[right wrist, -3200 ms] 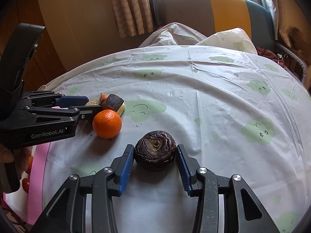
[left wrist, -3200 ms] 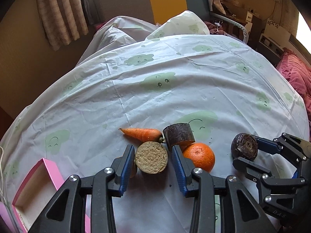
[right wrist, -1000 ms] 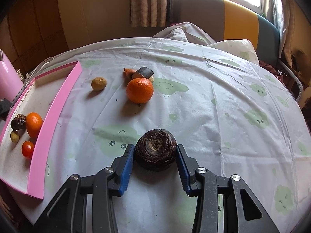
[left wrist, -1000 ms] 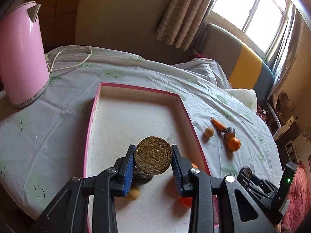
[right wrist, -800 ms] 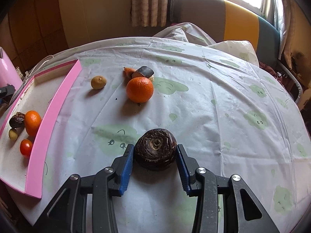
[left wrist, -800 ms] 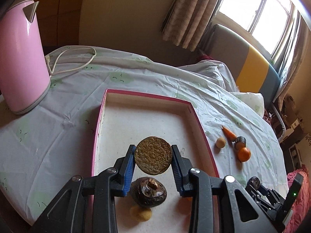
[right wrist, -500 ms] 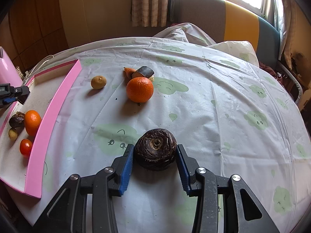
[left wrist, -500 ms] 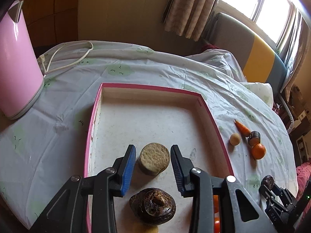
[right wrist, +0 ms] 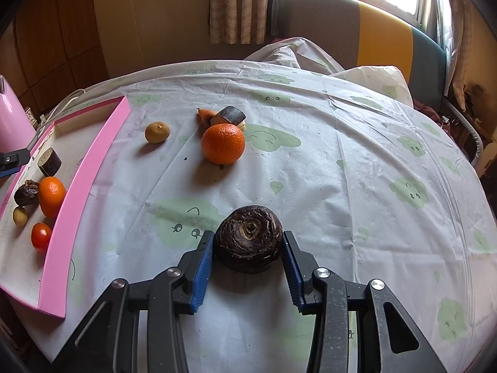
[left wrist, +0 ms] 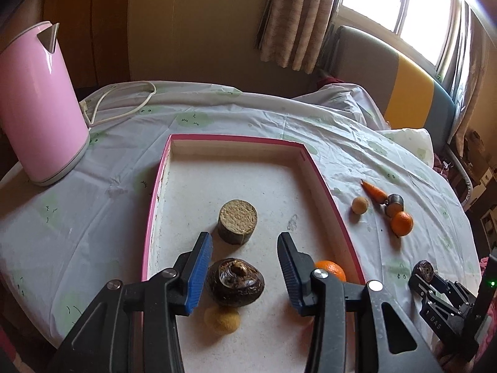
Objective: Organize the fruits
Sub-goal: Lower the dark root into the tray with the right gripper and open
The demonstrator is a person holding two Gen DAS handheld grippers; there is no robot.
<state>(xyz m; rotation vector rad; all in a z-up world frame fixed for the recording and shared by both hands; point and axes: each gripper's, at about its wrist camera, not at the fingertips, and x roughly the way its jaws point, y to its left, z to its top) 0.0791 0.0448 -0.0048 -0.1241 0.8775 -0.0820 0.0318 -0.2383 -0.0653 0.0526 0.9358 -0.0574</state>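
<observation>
My left gripper point(left wrist: 245, 267) hovers over the pink tray point(left wrist: 323, 183) with its jaws opening and nothing pressed between them. The tan cut chunk point(left wrist: 237, 222) stands free on the tray just ahead of the fingertips. A dark round fruit point(left wrist: 236, 281) lies on the tray below the jaws, with a small yellow fruit point(left wrist: 222, 320) and an orange point(left wrist: 330, 270) near it. My right gripper point(right wrist: 247, 255) is shut on a dark wrinkled root point(right wrist: 248, 242) low over the tablecloth. On the cloth lie an orange point(right wrist: 223, 143), a carrot point(right wrist: 206, 113), a dark cut piece point(right wrist: 228, 115) and a small tan fruit point(right wrist: 157, 132).
A pink kettle point(left wrist: 38, 105) with a white cord point(left wrist: 124, 105) stands left of the tray. A cherry tomato point(right wrist: 41, 234) sits near the tray's point(right wrist: 90, 168) front corner. A striped sofa point(right wrist: 372, 37) lies beyond the round table's far edge.
The left gripper let go of the cut chunk, which now stands on the tray, and its jaws spread wider as it drew back. The right gripper kept still with the root.
</observation>
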